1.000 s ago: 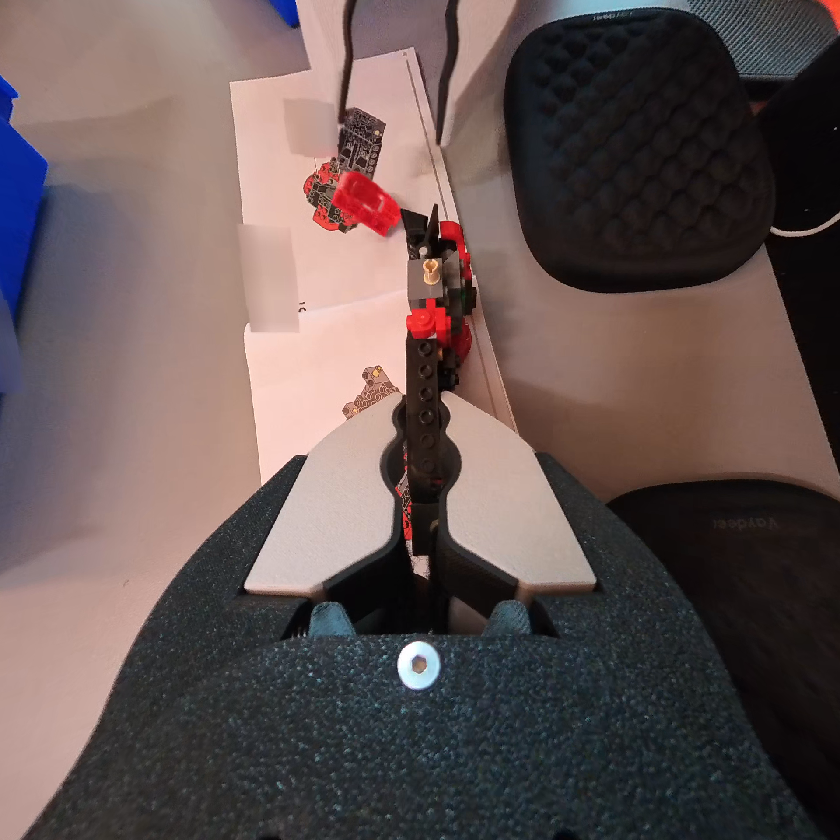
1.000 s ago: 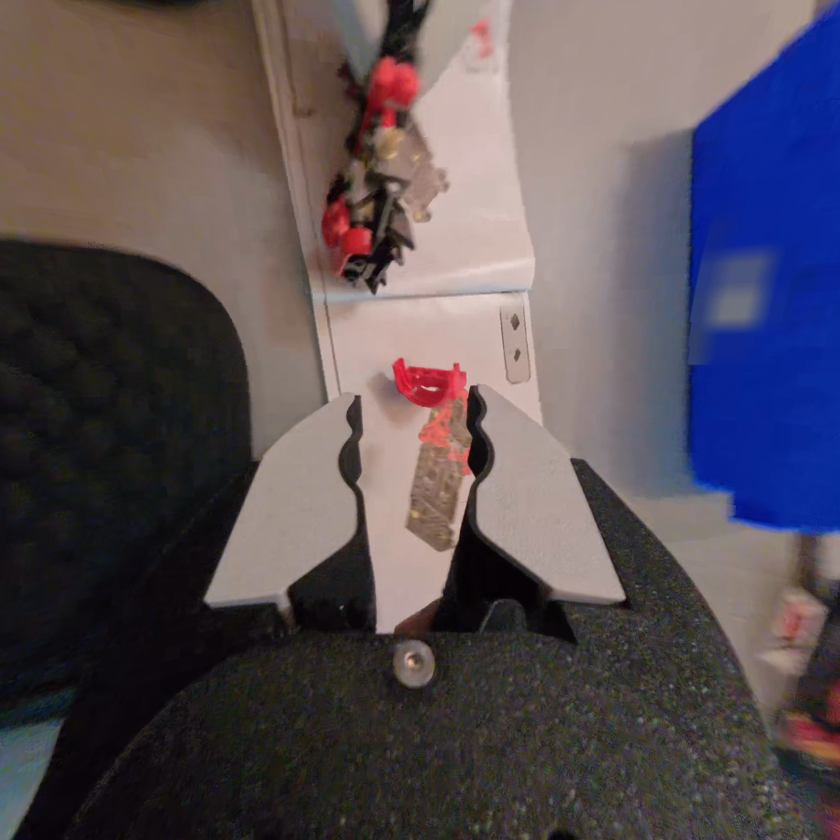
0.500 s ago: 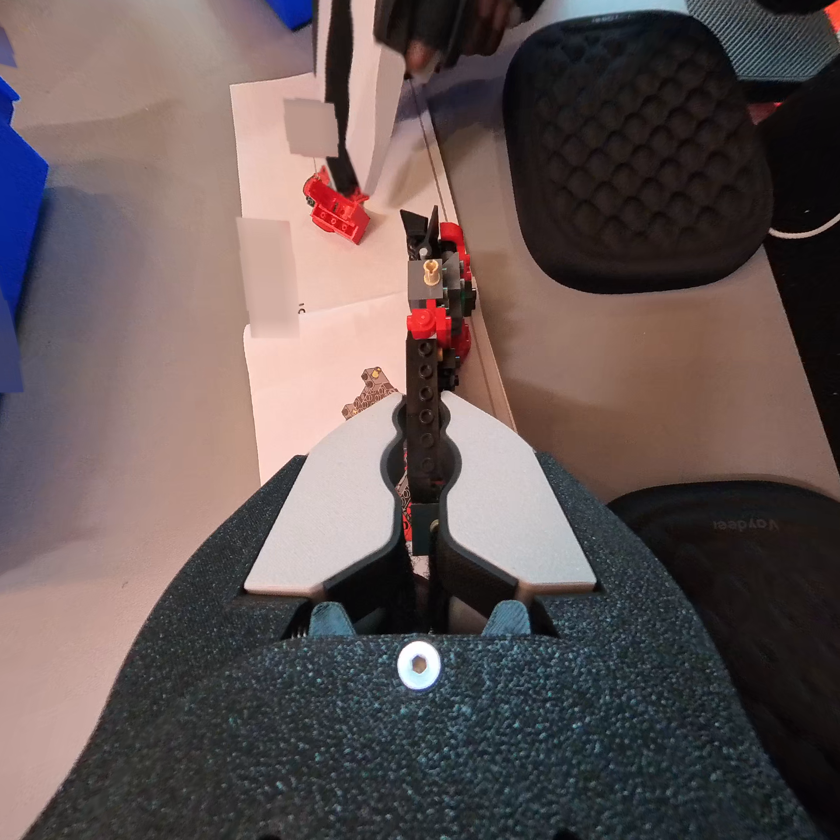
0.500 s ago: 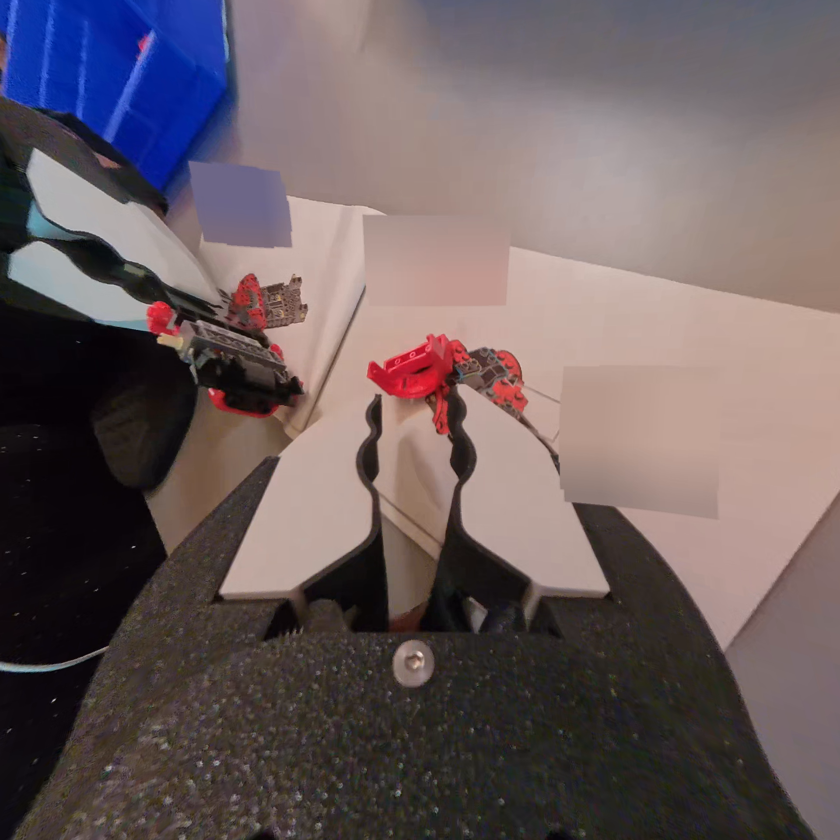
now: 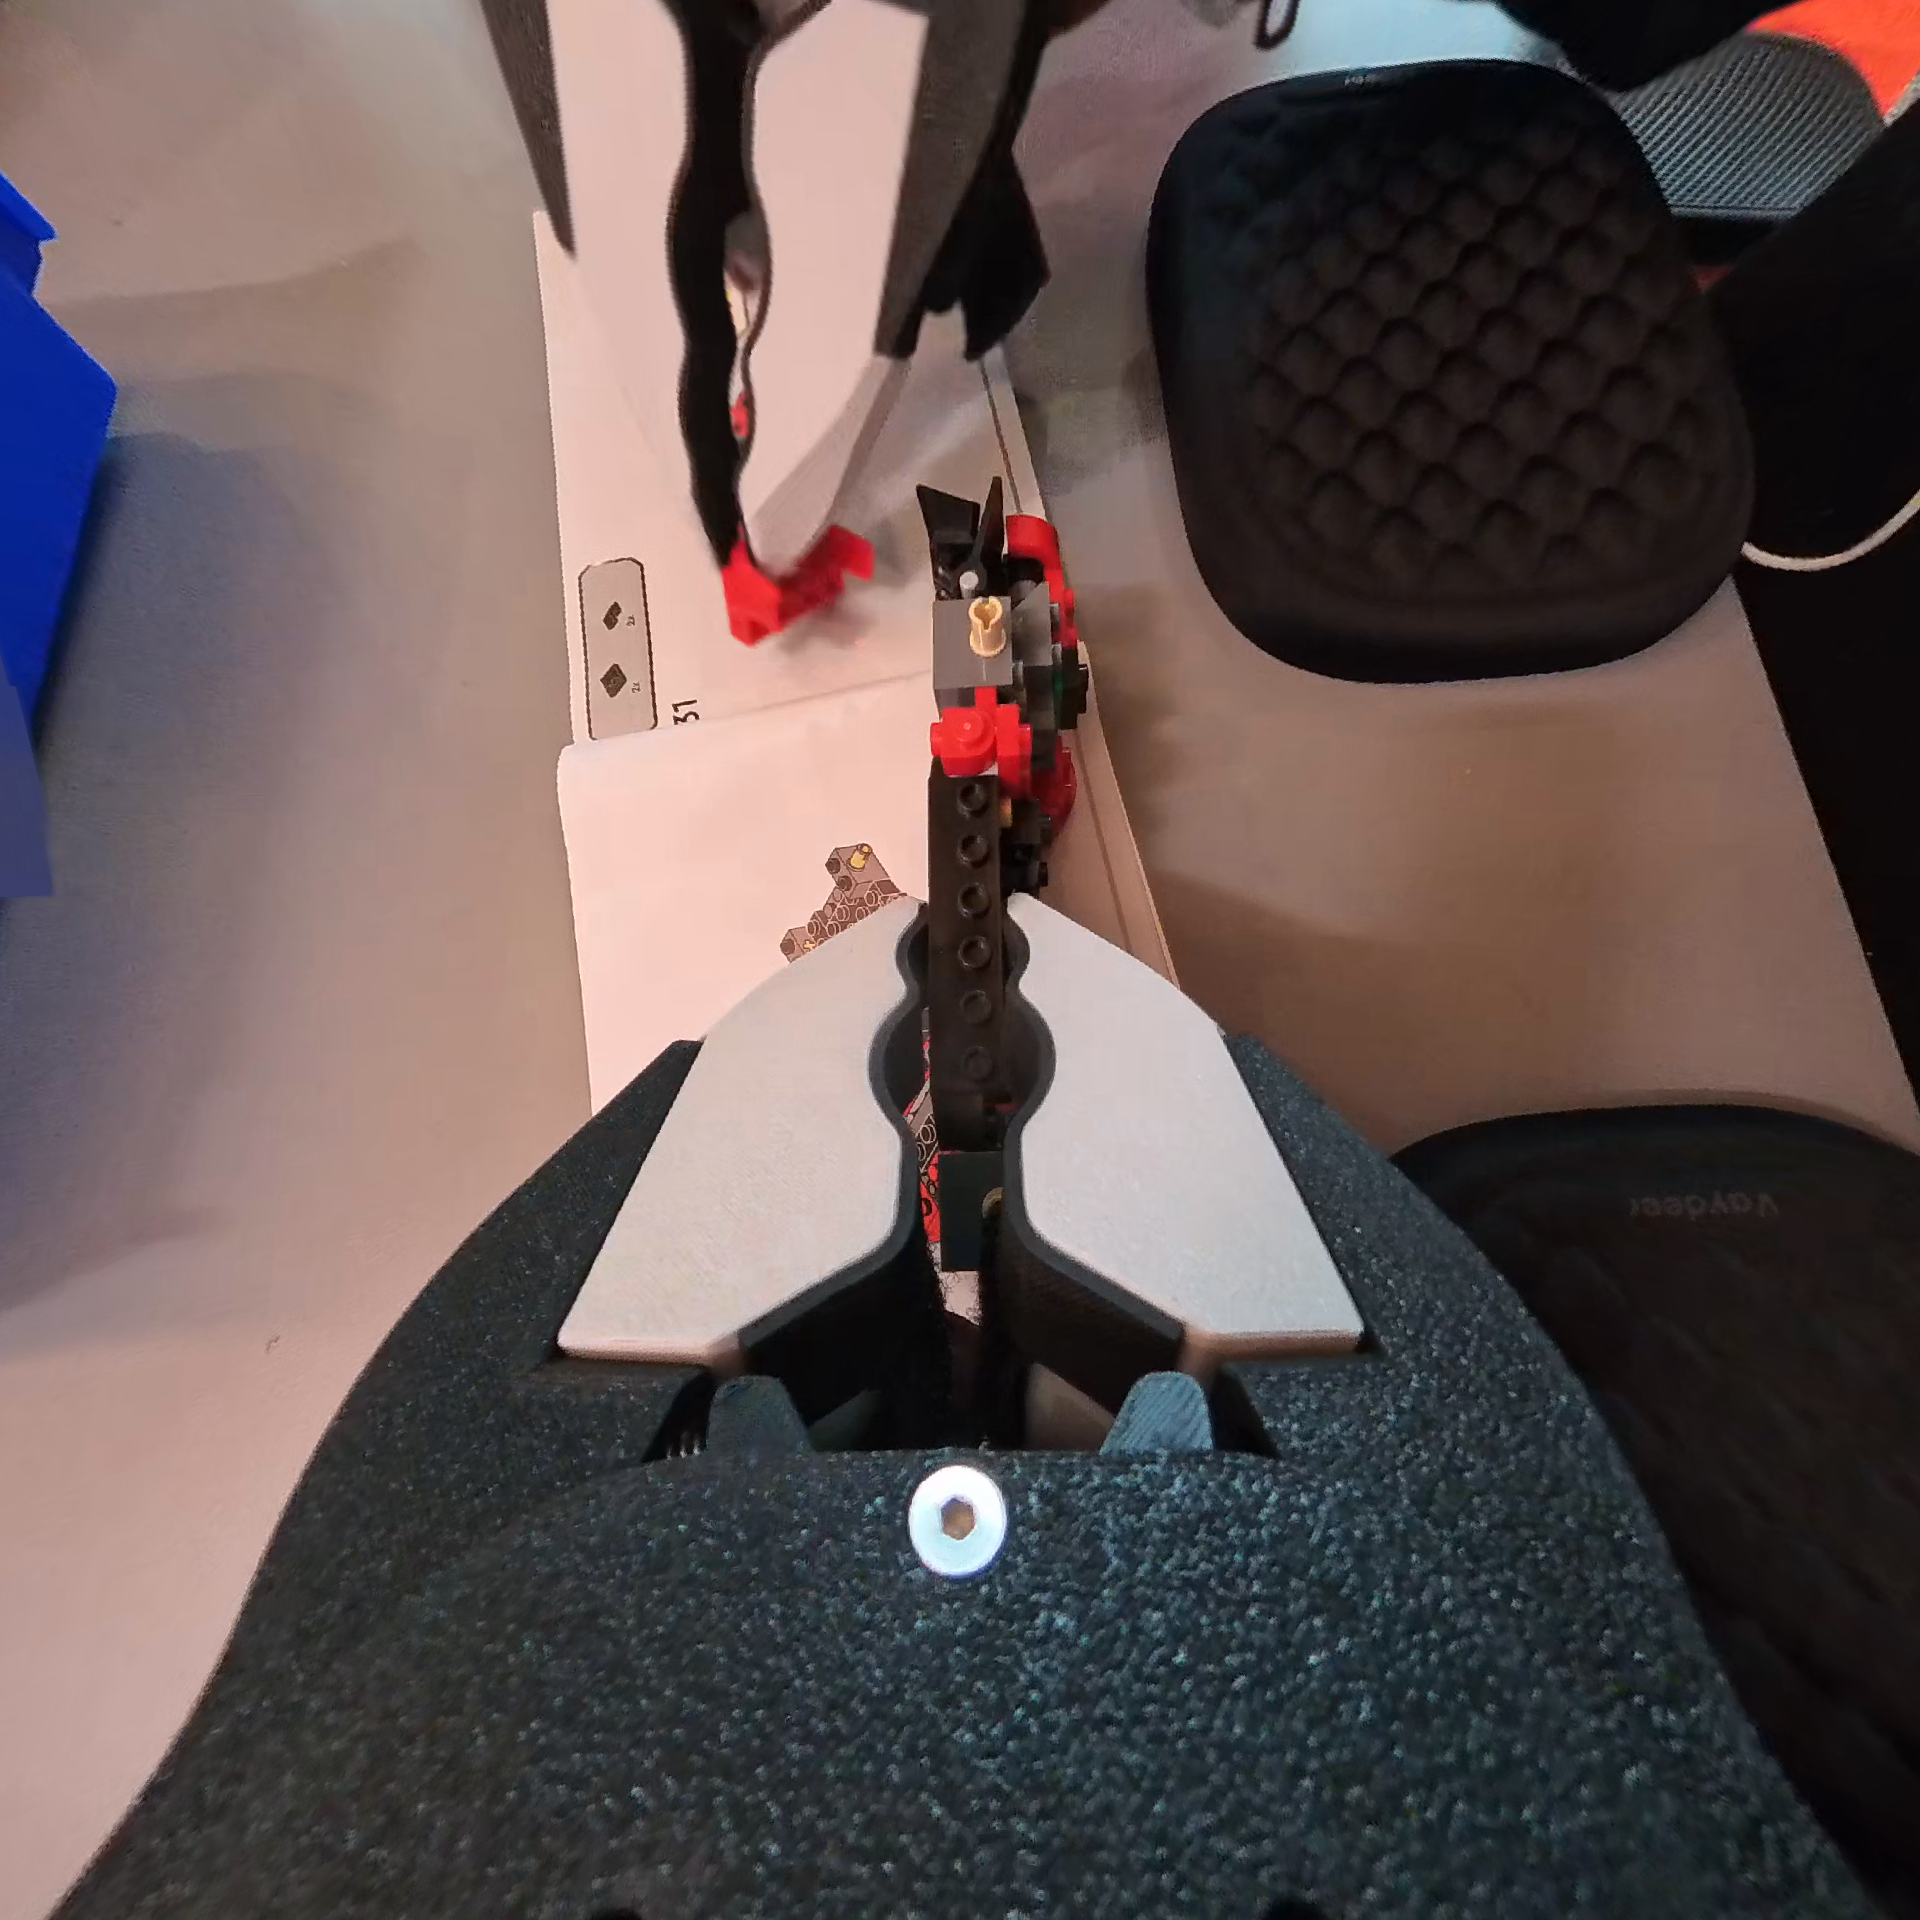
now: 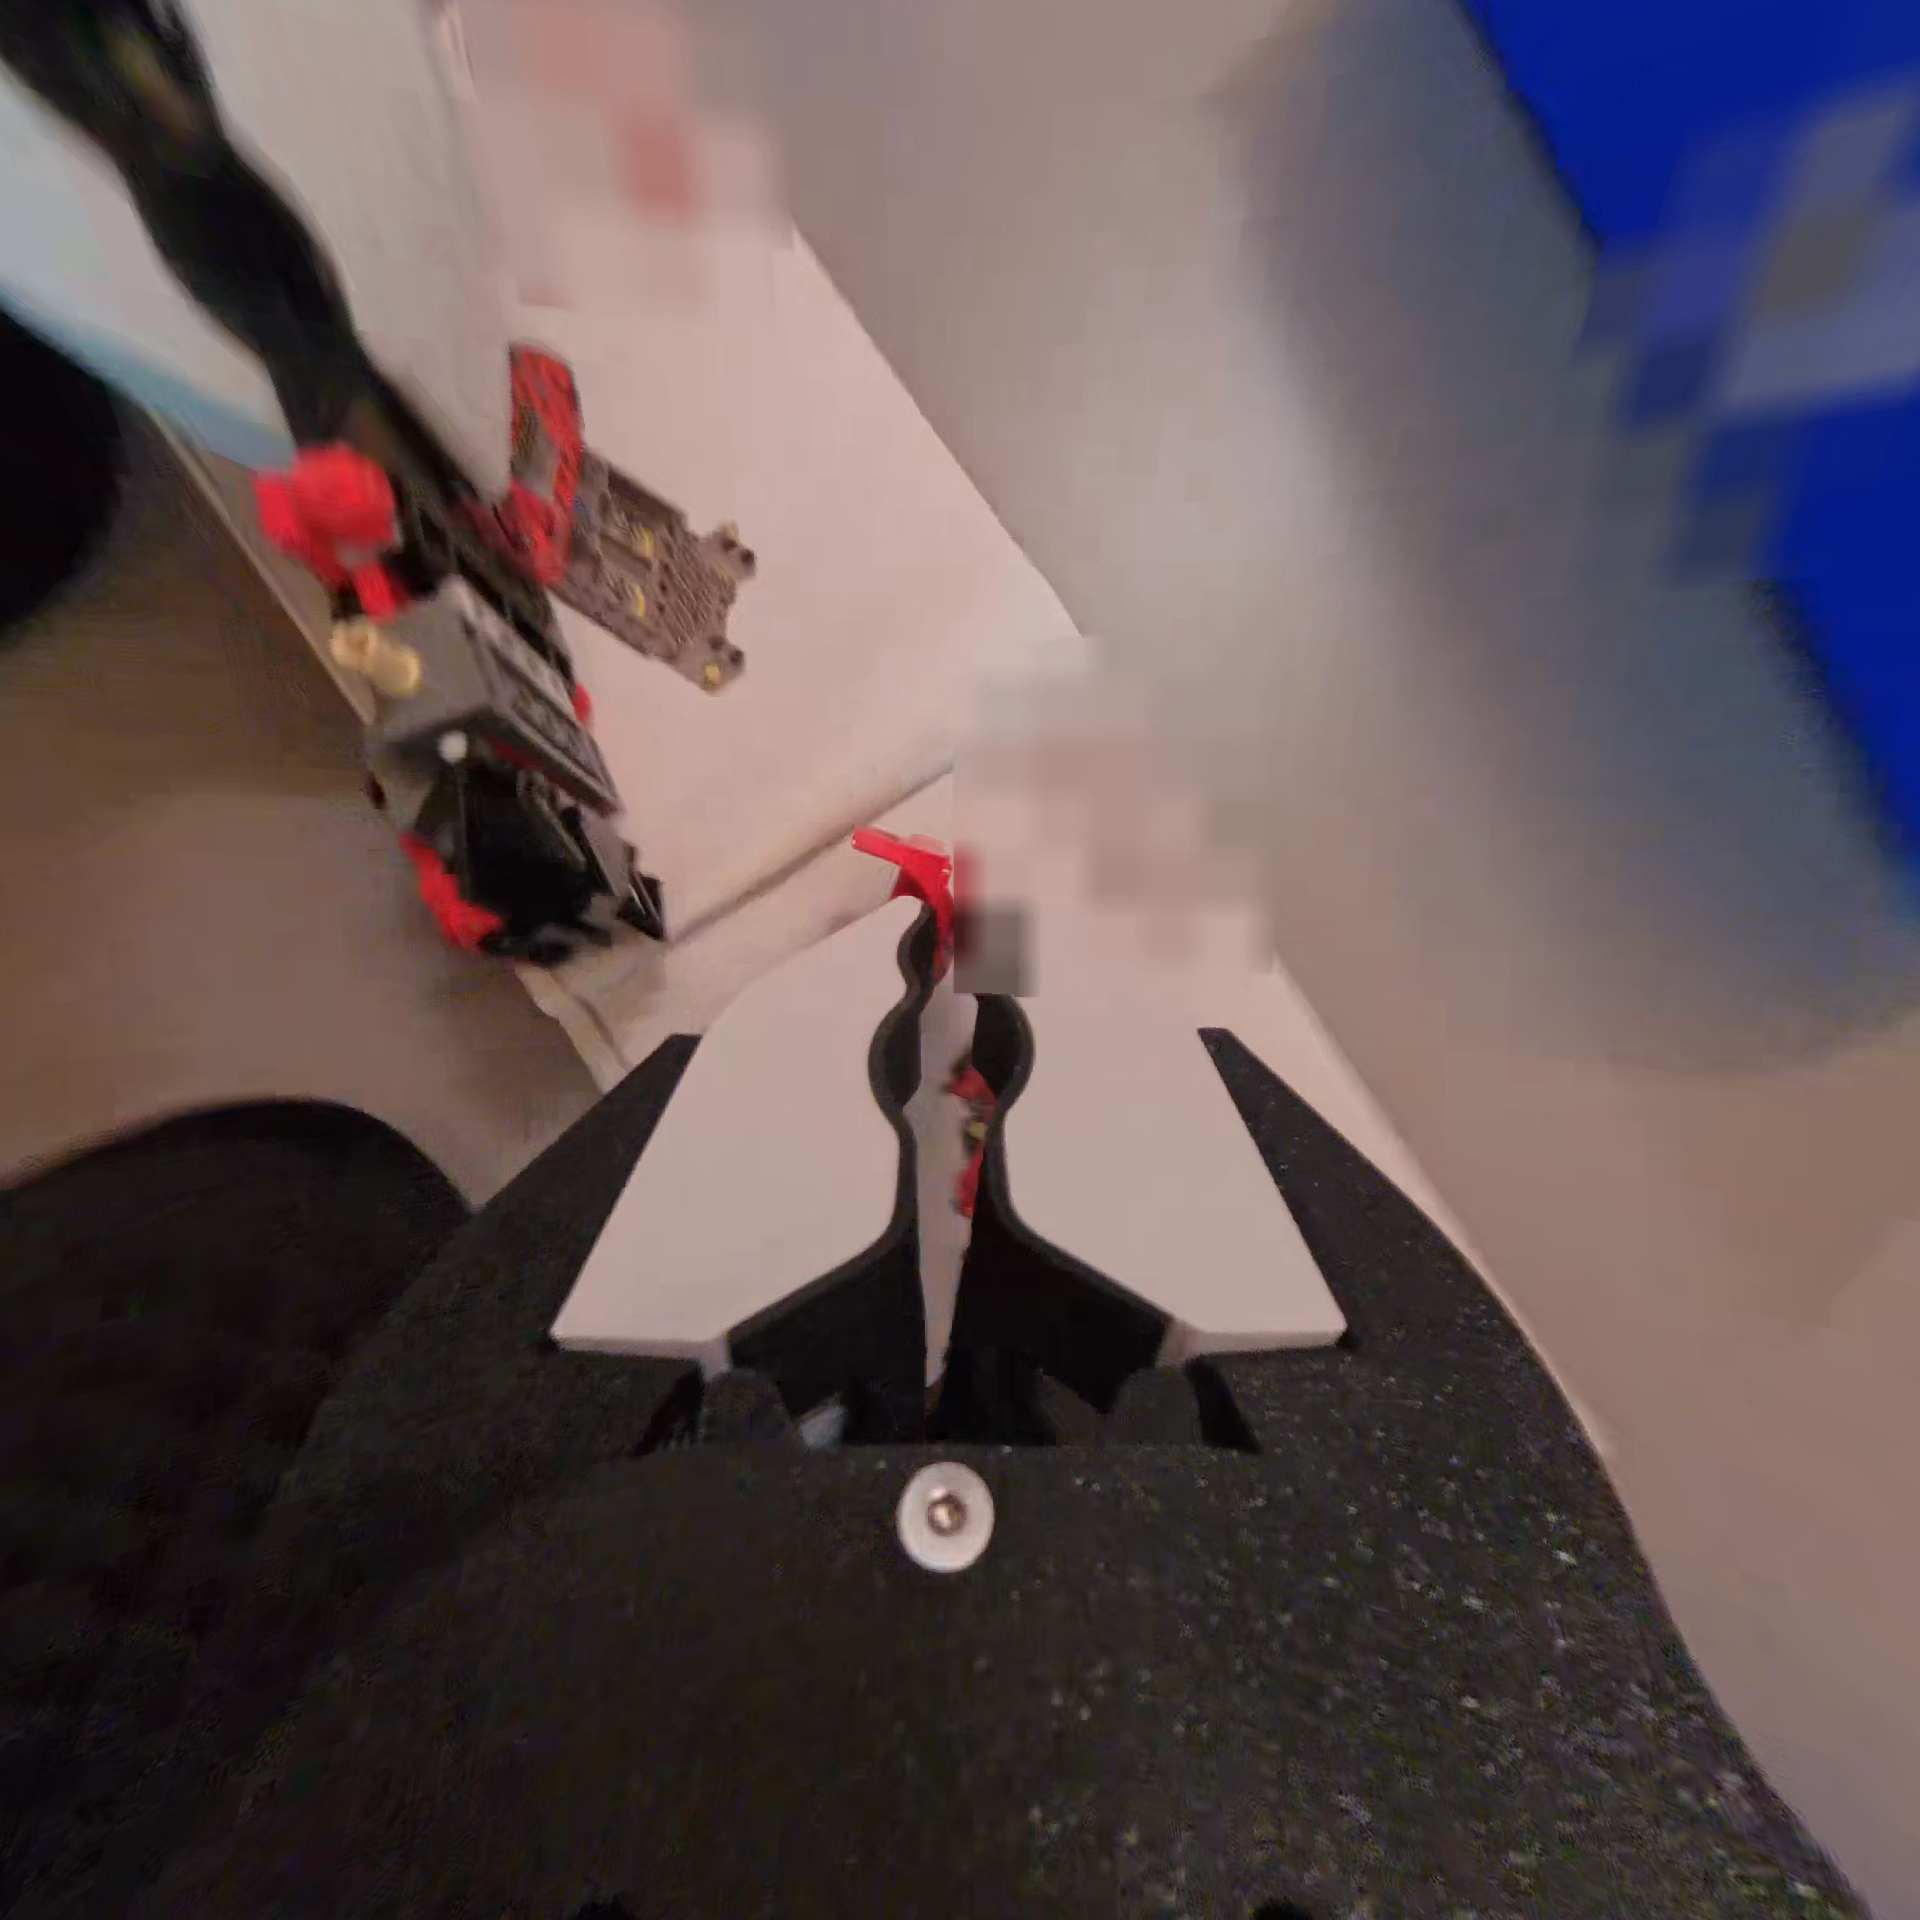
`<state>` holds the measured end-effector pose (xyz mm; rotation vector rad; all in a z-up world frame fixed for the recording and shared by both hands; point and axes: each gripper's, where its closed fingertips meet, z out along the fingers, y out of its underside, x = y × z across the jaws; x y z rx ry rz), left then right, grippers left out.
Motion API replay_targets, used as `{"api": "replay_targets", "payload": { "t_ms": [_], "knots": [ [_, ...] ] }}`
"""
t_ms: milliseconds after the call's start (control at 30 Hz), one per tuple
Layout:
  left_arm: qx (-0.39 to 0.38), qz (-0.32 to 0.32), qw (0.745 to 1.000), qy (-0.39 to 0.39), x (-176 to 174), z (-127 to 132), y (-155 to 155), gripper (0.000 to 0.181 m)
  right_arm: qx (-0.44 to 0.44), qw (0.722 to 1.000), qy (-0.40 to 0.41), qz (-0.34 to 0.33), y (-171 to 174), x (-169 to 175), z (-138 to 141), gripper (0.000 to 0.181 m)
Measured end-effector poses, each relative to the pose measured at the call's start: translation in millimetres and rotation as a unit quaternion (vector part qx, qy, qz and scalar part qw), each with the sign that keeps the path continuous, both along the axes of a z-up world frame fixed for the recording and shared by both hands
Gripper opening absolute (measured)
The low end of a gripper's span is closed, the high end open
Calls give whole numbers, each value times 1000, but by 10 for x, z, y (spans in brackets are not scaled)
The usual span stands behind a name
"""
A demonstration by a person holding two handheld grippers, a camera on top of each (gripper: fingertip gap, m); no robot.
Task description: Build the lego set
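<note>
- A partly built lego model (image 5: 987,707) of black, grey and red pieces is gripped by its long black studded beam in the left gripper (image 5: 964,940), whose fingers are clamped on that beam; the model is held over the right edge of the instruction sheet (image 5: 727,831)
- A loose red piece (image 5: 790,587) lies on the sheet's far page, beyond the model
- The right gripper (image 6: 940,935) is lowered onto this piece, its fingers nearly together about the piece; whether a firm hold is made cannot be told through the blur
- The build is judged well begun yet unfinished: the red piece is not yet joined to the model
- A blue bin (image 5: 42,499) stands at the table's left edge, a black quilted pad (image 5: 1444,364) at its right
</note>
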<state>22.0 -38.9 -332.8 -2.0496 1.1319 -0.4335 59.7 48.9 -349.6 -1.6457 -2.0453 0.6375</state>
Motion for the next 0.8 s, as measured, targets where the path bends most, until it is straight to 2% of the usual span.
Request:
{"api": "replay_targets", "payload": {
  "t_ms": [33, 67, 133, 167, 200, 233, 333, 467, 567, 700, 800],
  "knots": [
    [0, 0, 1000, 0, 0, 0, 0, 9, 89, 995, -8, 34, 56, 15, 52, 4],
    [0, 0, 1000, 0, 0, 0, 0, 9, 190, 979, -22, 75, 116, 35, 113, 4],
    [1, 0, 1000, 0, 0, 1, 2, 9, 375, 914, -46, 147, 215, 36, 239, 4],
    [2, 0, 1000, 0, 0, 0, 3, 9, 428, 885, -58, 175, 227, 36, 243, 4],
    [2, 0, 1000, 0, 1, 0, 4, 9, 448, 869, -73, 196, 219, 55, 181, 4],
    [2, 0, 1000, 0, 2, 1, 3, 9, 449, 865, -82, 207, 209, 78, 98, 4],
    [4, 0, 1000, 2, 5, 2, -2, 9, 435, 874, -64, 208, 178, 124, -28, 7],
    [4, -1, 1000, 1, 7, 1, -2, 9, 330, 926, -29, 181, 45, 197, -11, 13],
    [3, -1, 1000, -1, 8, 2, -1, 9, 251, 953, -22, 167, 11, 293, 6, 22],
    [4, 0, 1000, -1, 9, 3, -2, 9, 83, 986, 41, 138, 3, 315, 174, 21],
    [3, 0, 1000, -2, 8, 1, 0, 9, -73, 990, 50, 109, 69, 325, 232, 20]
  ]
}}
